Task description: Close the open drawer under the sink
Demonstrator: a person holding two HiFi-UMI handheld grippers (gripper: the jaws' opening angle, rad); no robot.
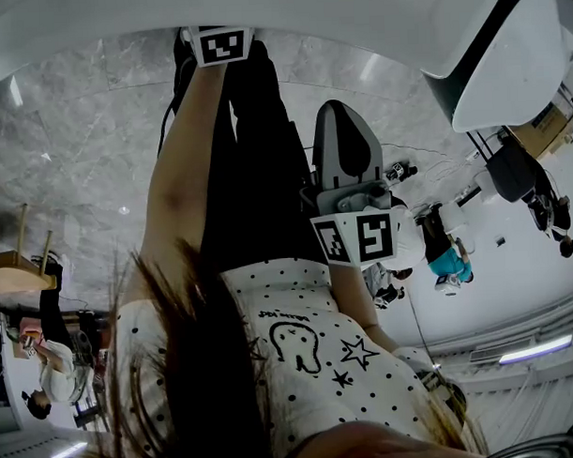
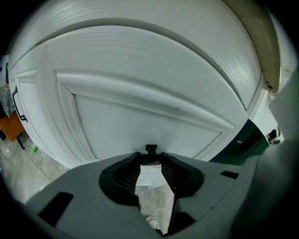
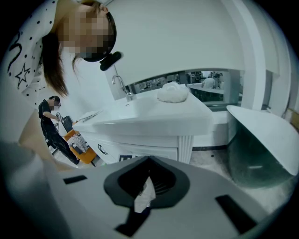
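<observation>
- Left gripper view: the left gripper [image 2: 150, 164] holds its fingers a narrow gap apart, with nothing between them.
- Just beyond the tips, a white panelled cabinet front [image 2: 140, 112] fills the view. I cannot tell whether it is the drawer.
- The right gripper [image 3: 147, 181] has its fingers almost together, tips meeting, empty.
- Farther off stands a white sink counter [image 3: 154, 119] with a chrome tap [image 3: 120, 86] and a crumpled white cloth [image 3: 173, 92].
- Beneath it, white drawer fronts [image 3: 145, 150] with a black handle [image 3: 102, 150] are partly hidden by the gripper body.
- Beyond, at left, stands a person in black [image 3: 48, 120].
</observation>
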